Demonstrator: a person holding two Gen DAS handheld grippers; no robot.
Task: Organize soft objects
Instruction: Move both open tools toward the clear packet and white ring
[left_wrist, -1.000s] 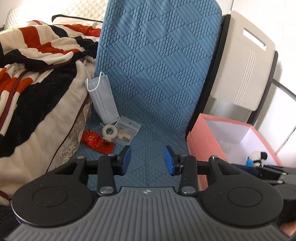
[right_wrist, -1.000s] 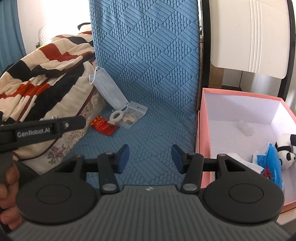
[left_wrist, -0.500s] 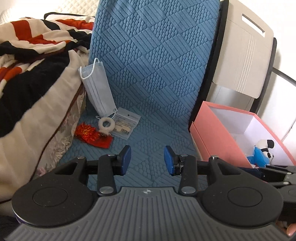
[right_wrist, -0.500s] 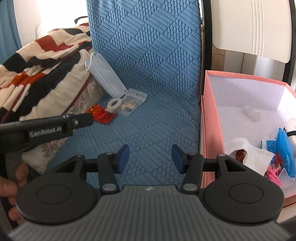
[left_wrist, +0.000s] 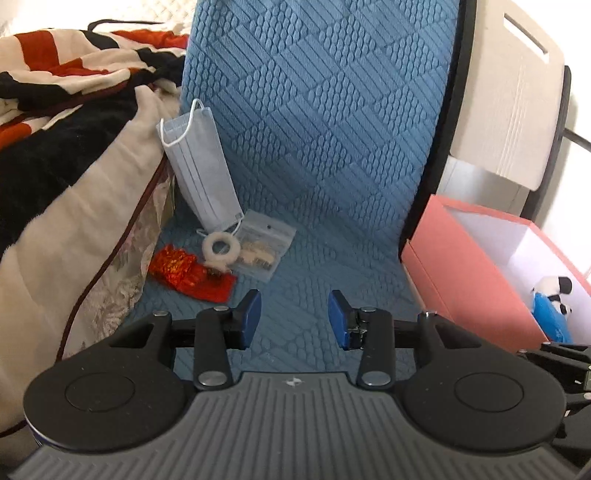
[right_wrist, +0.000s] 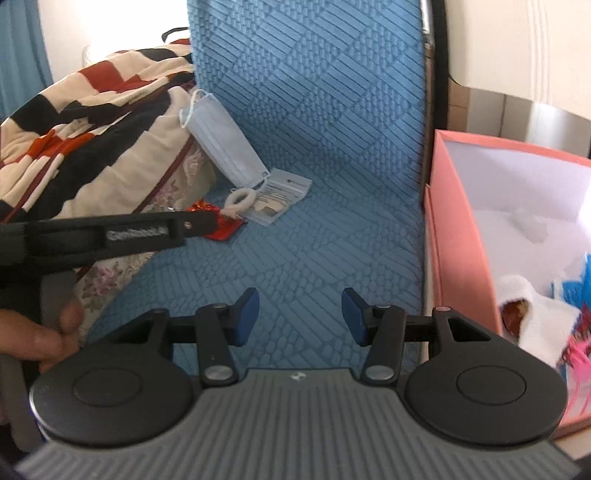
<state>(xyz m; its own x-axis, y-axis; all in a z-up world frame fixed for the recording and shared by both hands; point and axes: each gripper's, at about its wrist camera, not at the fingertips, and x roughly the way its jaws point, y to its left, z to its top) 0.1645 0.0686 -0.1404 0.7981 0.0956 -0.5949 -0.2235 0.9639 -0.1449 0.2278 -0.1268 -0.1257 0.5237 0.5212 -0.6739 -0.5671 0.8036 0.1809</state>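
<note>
The blue quilted mat serves as the landmark: it lies flat under both tools and rises as an upright panel at the far end. At the left edge of the mat, where the flat part meets the upright part, sits a small cluster of things. A pale blue face mask leans against the striped blanket that bulges along the mat's left side. At the foot of the mask lies a white fuzzy ring, touching a clear zip bag on its right and overlapping a red crinkled packet nearer the camera.

Off the mat's right edge stands a pink box with a white inside. In it lie a panda plush, a white cloth and some blue and pink items too cut off to name.

The left tongs hang over the near part of the mat, blue pads parted with only mat between them, grasping nothing; the cluster lies beyond and to their left. The right tongs are likewise released and empty over the mat, just left of the box wall. In the right wrist view the left tool's body crosses in front of the blanket, with the person's hand gripping its handle.
</note>
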